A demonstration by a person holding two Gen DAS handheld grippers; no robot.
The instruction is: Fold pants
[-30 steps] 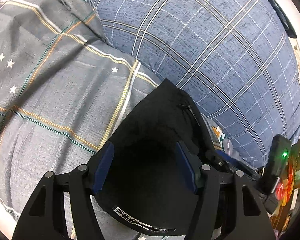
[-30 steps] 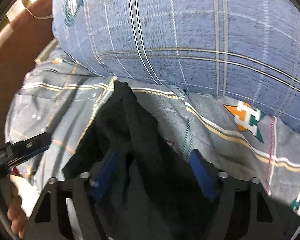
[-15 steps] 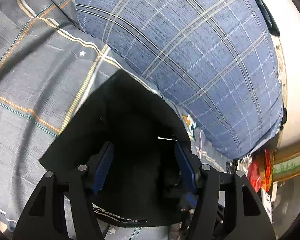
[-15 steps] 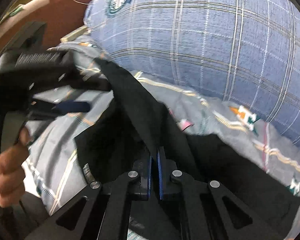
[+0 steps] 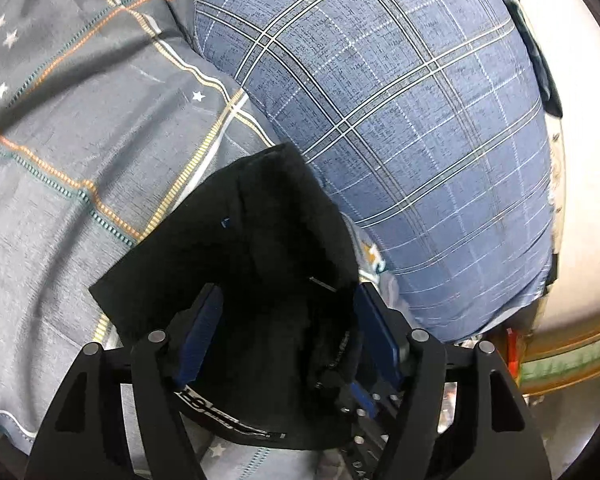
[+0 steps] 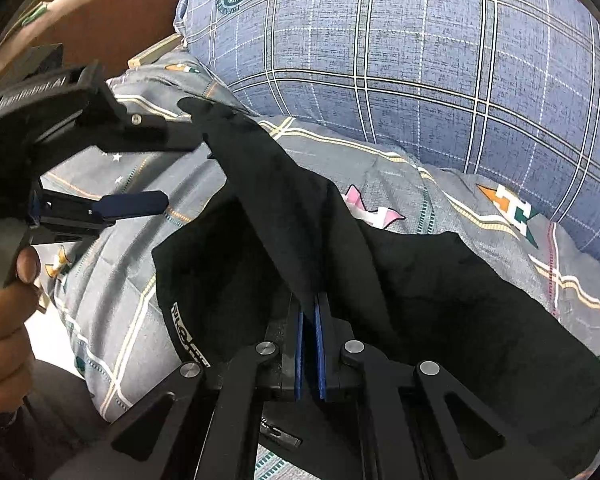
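Black pants (image 5: 260, 240) lie crumpled on a grey patterned bedsheet (image 5: 80, 140), with white lettering on the near hem. My left gripper (image 5: 286, 296) hovers over them with its jaws opening; dark cloth lies between the blue pads, which do not press on it. In the right wrist view my right gripper (image 6: 310, 308) is shut on a fold of the pants (image 6: 420, 280), which rises as a ridge towards the upper left. There my left gripper (image 6: 180, 168) stands with its upper finger at the ridge's far tip and its lower finger apart from the cloth.
A big blue plaid pillow (image 5: 400, 120) lies right behind the pants, also filling the top of the right wrist view (image 6: 420, 60). A brown headboard (image 6: 112, 12) stands at the upper left. A person's hand (image 6: 4, 320) holds the left gripper's handle. A white wall (image 5: 580, 160) is on the right.
My right gripper went from open over the pants to shut on a fold of them. The left gripper came into the right wrist view, and its jaws stand a little wider.
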